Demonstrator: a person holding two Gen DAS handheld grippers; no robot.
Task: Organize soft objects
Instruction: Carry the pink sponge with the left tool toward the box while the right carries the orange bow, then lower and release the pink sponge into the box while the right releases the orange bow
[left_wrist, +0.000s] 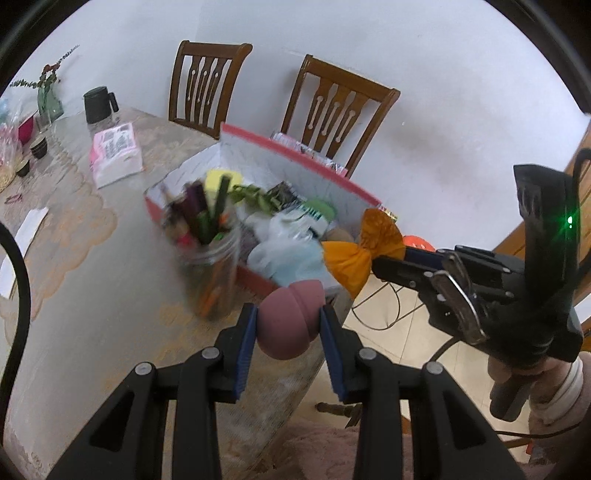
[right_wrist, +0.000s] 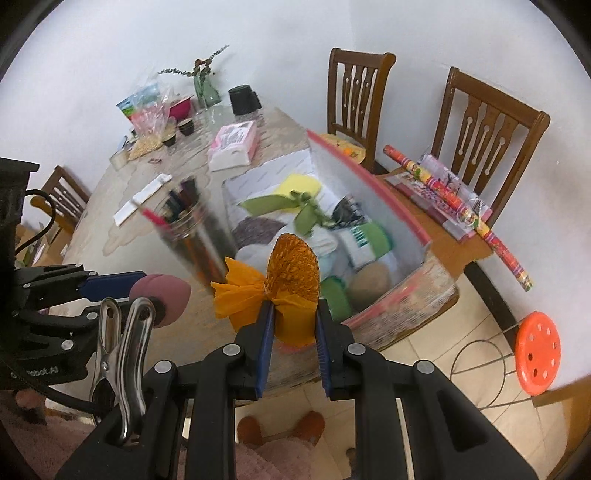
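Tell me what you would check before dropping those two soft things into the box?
1. Left hand-held gripper shut on the pink sponge: ok.
2. Right hand-held gripper shut on the orange bow: ok.
3. Red-rimmed box open on top: ok.
4. Free room inside the box: not ok, it looks crowded with bags and cloths.
5. Jar of pens beside the box clear of the path: cannot tell, the picture is blurred.
6. Either item already above the box: not ok, both sit short of its near edge.

Dusty-pink sponge (left_wrist: 288, 319), orange bow (right_wrist: 275, 286) (half honeycomb-textured), red-rimmed white box (left_wrist: 295, 147), orange stool (right_wrist: 537, 354).
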